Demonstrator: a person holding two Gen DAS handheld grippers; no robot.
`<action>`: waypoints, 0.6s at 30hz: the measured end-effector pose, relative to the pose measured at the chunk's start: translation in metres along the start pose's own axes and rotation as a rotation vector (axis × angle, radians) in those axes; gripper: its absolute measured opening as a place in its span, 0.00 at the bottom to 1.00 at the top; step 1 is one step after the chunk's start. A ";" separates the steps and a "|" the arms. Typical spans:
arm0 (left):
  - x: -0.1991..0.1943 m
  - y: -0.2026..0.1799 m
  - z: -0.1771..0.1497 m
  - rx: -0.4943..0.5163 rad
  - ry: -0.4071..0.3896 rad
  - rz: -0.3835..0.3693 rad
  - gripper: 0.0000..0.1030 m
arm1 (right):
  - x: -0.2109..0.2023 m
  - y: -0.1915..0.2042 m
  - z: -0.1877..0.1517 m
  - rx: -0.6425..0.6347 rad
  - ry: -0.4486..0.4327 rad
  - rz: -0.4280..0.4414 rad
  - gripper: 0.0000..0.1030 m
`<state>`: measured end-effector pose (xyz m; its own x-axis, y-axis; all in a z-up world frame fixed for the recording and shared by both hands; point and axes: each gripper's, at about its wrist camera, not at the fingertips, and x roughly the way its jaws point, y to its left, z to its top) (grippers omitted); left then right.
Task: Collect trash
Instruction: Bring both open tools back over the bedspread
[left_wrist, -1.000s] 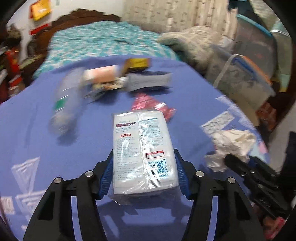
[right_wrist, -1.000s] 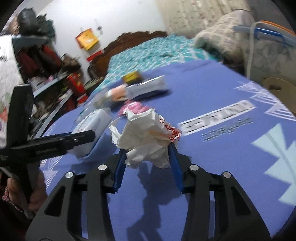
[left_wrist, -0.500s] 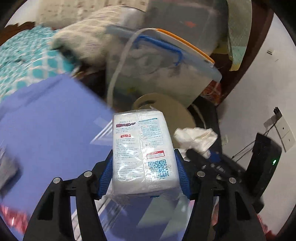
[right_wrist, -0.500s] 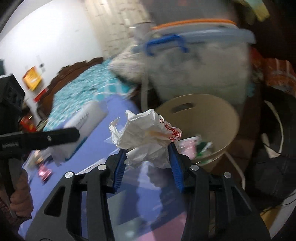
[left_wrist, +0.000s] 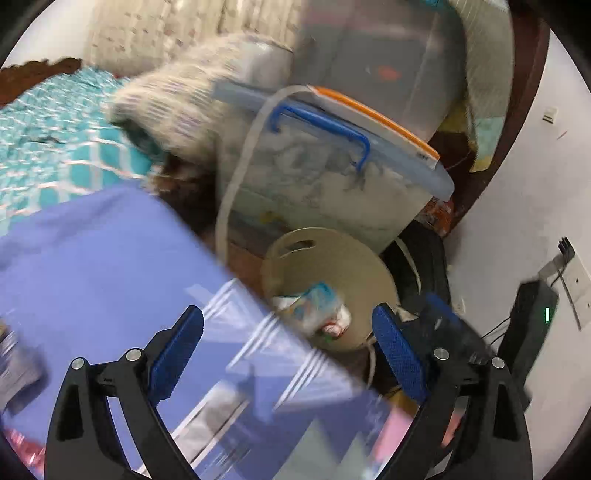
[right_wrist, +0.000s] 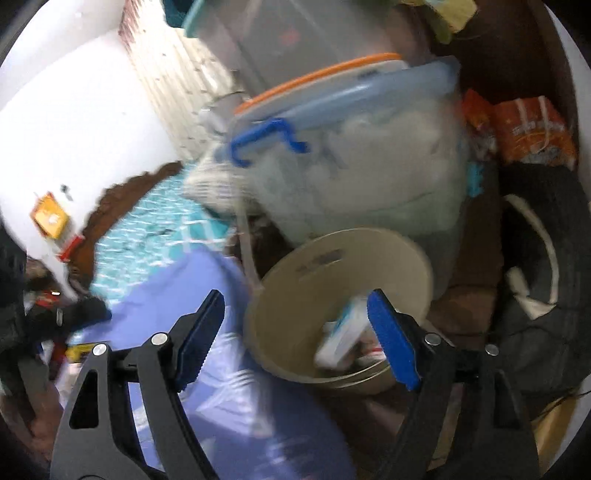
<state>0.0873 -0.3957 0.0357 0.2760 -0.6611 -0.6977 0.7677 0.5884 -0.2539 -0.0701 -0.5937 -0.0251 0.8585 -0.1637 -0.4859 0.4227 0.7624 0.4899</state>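
Note:
A beige round bin (left_wrist: 354, 258) stands on the floor beside the blue-sheeted bed (left_wrist: 92, 258). Inside it lie the white plastic-wrapped pack (left_wrist: 319, 297) and crumpled white paper (left_wrist: 334, 325). My left gripper (left_wrist: 286, 321) hovers over the bed's corner, just short of the bin; its jaws are opening and nothing is between them. In the right wrist view the bin (right_wrist: 351, 236) sits straight ahead with the white pack (right_wrist: 341, 341) tilted inside. My right gripper (right_wrist: 295, 301) hangs above the bin's near rim, jaws opening and empty.
A clear storage box (left_wrist: 332, 177) with a blue handle and an orange-edged lid stands right behind the bin. A black bag (right_wrist: 535, 288) lies to the bin's right. A black device (left_wrist: 532, 325) with a green light sits by the white wall. More litter (right_wrist: 77, 354) stays on the bed.
Both grippers swung from the bed to the bin. Each then opened: the white pack left the left jaws, the crumpled paper left the right jaws, and both now lie in the bin.

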 end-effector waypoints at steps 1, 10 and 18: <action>-0.025 0.014 -0.020 -0.005 -0.027 0.027 0.86 | 0.000 0.011 -0.006 -0.001 0.013 0.035 0.76; -0.162 0.132 -0.167 -0.138 -0.097 0.467 0.86 | 0.016 0.163 -0.108 -0.135 0.210 0.309 0.72; -0.252 0.224 -0.240 -0.360 -0.119 0.823 0.86 | 0.029 0.284 -0.200 -0.262 0.300 0.413 0.73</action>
<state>0.0507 0.0142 -0.0055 0.7311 0.0003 -0.6823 0.0799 0.9931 0.0861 0.0166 -0.2562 -0.0447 0.8010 0.3366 -0.4951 -0.0496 0.8614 0.5054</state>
